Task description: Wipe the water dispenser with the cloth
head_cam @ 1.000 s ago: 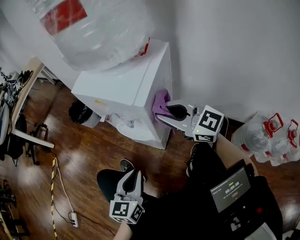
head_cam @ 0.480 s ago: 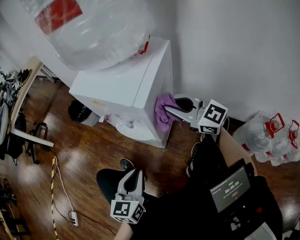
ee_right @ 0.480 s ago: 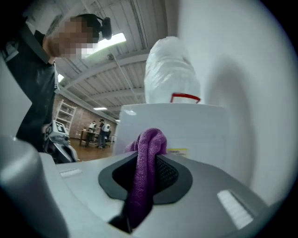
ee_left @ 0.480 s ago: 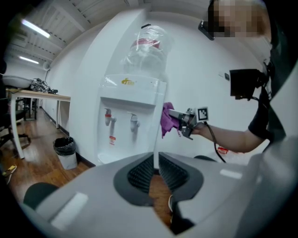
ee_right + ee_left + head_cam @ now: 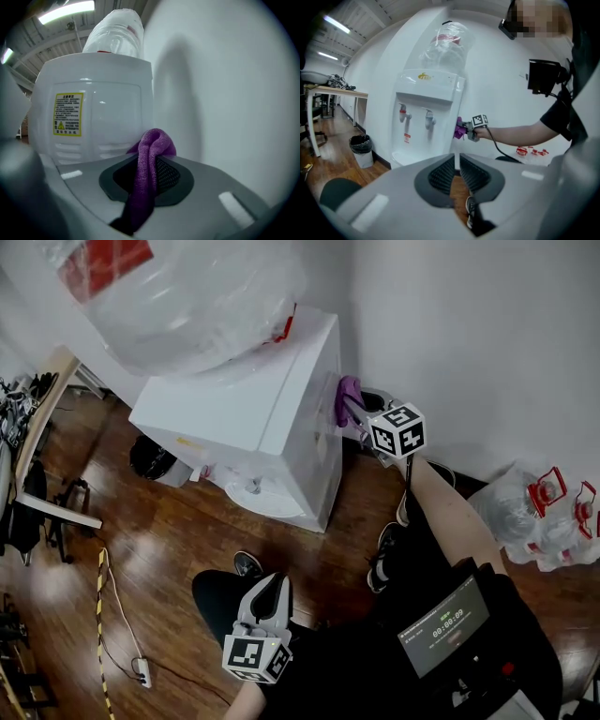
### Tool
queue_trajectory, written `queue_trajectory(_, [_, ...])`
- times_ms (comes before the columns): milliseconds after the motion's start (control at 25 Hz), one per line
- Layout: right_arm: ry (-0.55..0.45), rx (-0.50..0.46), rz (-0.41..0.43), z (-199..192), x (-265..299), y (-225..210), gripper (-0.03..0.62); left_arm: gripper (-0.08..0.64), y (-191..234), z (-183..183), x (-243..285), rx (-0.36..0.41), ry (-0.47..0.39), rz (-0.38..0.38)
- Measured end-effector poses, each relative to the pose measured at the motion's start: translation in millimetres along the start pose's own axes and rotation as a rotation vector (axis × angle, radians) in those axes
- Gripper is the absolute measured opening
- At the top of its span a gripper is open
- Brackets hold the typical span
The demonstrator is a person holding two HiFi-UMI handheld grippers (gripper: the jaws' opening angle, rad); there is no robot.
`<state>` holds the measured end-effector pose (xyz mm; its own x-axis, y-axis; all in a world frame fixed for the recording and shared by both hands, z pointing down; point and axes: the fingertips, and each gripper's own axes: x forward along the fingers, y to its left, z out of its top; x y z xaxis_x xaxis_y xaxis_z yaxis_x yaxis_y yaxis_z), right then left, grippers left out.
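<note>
The white water dispenser [image 5: 272, 418] stands against the wall with a large clear bottle [image 5: 187, 296] on top. My right gripper [image 5: 352, 407] is shut on a purple cloth [image 5: 347, 395] and holds it at the dispenser's right side, close to its rear corner by the wall. In the right gripper view the cloth [image 5: 149, 173] hangs folded between the jaws, facing the back panel with its yellow warning label [image 5: 68, 114]. My left gripper [image 5: 267, 601] hovers low over the floor in front of the dispenser, shut and empty. From the left gripper view I see the taps [image 5: 429, 123] and the right gripper [image 5: 466, 131].
Several water bottles with red caps [image 5: 553, 512] stand by the wall at the right. A black bin [image 5: 150, 457] sits left of the dispenser. A power strip and cable [image 5: 141, 673] lie on the wooden floor, a desk [image 5: 47, 399] at far left. The person's shoes [image 5: 246, 565] are below.
My right gripper has carried the cloth along the dispenser's side, from its front half back toward the rear corner by the wall. The left gripper has stayed put.
</note>
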<state>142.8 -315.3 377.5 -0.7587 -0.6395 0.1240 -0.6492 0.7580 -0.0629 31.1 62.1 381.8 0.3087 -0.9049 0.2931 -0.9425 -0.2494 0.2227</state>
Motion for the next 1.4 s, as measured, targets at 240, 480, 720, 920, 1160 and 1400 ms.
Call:
queue_trajectory(240, [-0.136,-0.011,0.195,12.9,-38.8,84.7,0.061,0.054,-9.0,-6.1,1.1,0.001,0.012,-0.016])
queue_trajectory(480, [-0.178,-0.053,0.481,12.5,-91.8,192.6,0.061,0.054,-16.9,-9.7,2.7,0.008,0.021,-0.031])
queue_trajectory(720, [-0.077,-0.290,0.779,-10.6,-126.9,265.4,0.061,0.054,-14.4,-11.4,9.8,0.006,0.045,-0.015])
queue_trajectory(920, [-0.100,-0.223,0.518,-18.2,-79.3,167.3,0.061,0.054,-9.5,-15.2,18.3,0.004,0.056,-0.017])
queue_trajectory(1160, [-0.019,-0.083,0.186,-43.2,-28.7,40.6,0.061,0.054,-6.8,-19.4,24.6,-0.004,0.070,-0.015])
queue_trajectory(1400, [0.061,0.028,0.033,-70.2,10.6,-10.6,0.061,0.054,-9.5,-0.6,37.8,-0.005,0.066,-0.014])
